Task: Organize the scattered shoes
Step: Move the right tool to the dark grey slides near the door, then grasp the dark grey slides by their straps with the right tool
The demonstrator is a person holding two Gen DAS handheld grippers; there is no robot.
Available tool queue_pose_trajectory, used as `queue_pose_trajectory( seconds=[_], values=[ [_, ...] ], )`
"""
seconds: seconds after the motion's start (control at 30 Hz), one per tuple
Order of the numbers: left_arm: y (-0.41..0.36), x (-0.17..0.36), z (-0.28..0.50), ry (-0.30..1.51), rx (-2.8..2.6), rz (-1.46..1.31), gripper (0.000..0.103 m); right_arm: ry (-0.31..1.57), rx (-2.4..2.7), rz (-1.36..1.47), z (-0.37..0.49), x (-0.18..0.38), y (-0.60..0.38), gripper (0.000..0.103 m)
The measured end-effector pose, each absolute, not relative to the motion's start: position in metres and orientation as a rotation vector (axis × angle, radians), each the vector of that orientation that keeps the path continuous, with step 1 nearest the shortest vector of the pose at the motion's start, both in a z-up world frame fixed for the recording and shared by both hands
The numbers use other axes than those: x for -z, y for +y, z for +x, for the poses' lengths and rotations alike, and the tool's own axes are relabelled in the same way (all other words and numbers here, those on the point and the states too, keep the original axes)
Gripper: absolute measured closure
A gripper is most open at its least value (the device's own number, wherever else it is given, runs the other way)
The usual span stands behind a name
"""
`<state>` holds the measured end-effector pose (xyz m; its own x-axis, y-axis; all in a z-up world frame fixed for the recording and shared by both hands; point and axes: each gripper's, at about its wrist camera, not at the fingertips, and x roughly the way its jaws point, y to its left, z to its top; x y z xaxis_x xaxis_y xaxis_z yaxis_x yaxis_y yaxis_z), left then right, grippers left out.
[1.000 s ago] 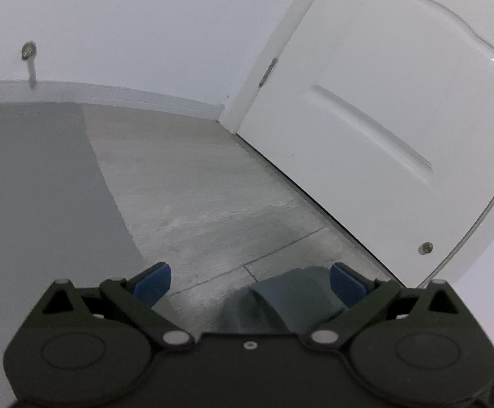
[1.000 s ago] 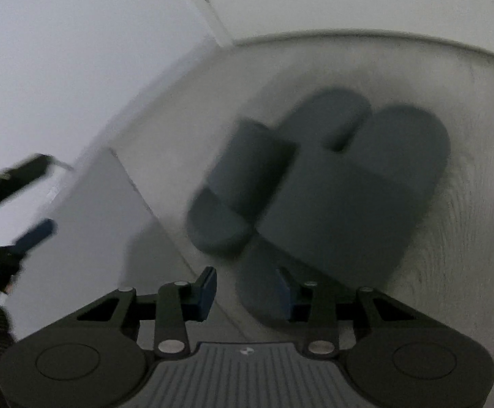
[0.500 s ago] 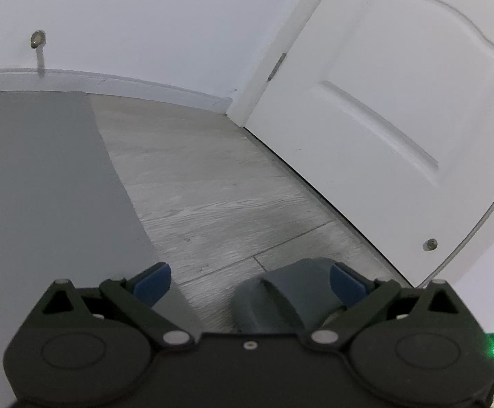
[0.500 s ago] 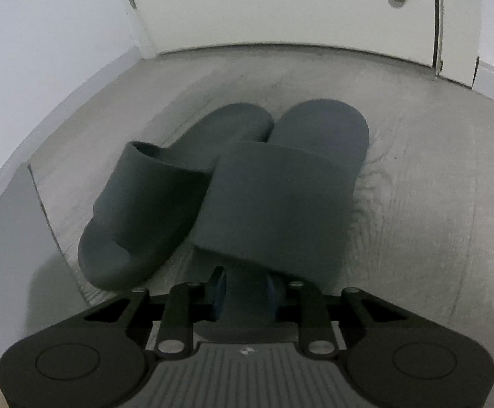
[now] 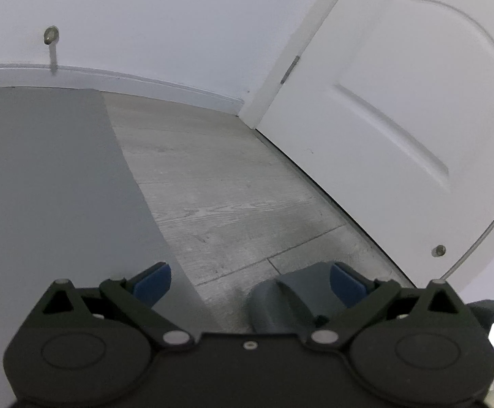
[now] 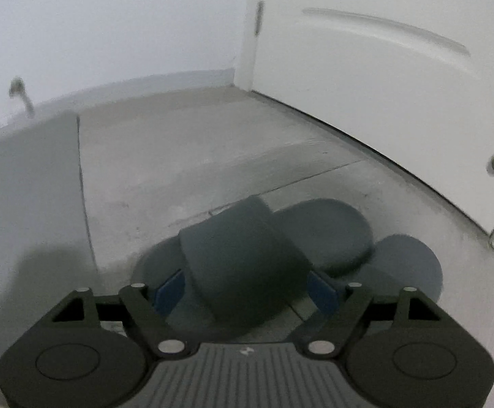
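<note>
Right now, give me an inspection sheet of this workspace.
Surface: pale wood-look floor; grey mat along its left.
Job's things: two dark grey slippers; near slipper lies between the open right fingers, the second slipper behind it.
Clutter: nothing seen.
Grippers: left gripper open, empty, over the mat's edge; right gripper open, straddling the near slipper's strap.
Cables: nothing seen.
Surroundings: white door, white wall, baseboard, door stopper.
</note>
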<state>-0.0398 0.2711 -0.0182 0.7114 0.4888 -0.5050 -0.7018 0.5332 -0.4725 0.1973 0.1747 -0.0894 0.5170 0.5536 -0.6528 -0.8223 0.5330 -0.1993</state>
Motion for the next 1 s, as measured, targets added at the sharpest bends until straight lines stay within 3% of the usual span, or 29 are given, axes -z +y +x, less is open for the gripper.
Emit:
queue_pose_trajectory(
  seconds=[0.27, 0.5, 0.83, 1.0],
  values=[
    [0.270, 0.019, -0.041, 0.332, -0.710, -0.716, 0.002, 0.463, -0.696, -0.657, 0.202, 0.097, 0.156, 0.026],
    [0.260, 0.016, -0.030, 0.325, -0.664, -0.732, 0.002, 0.438, -0.759, -0.426, 0.199, 0.072, 0.097, 0.025],
    [0.236, 0.008, 0.002, 0.331, -0.592, -0.743, 0.002, 0.736, -0.853, -0.232, 0.217, 0.087, 0.043, 0.025],
    [0.229, 0.010, 0.016, 0.374, -0.576, -0.707, 0.002, 0.759, -0.863, -0.217, 0.224, 0.102, 0.048, 0.025]
  ],
)
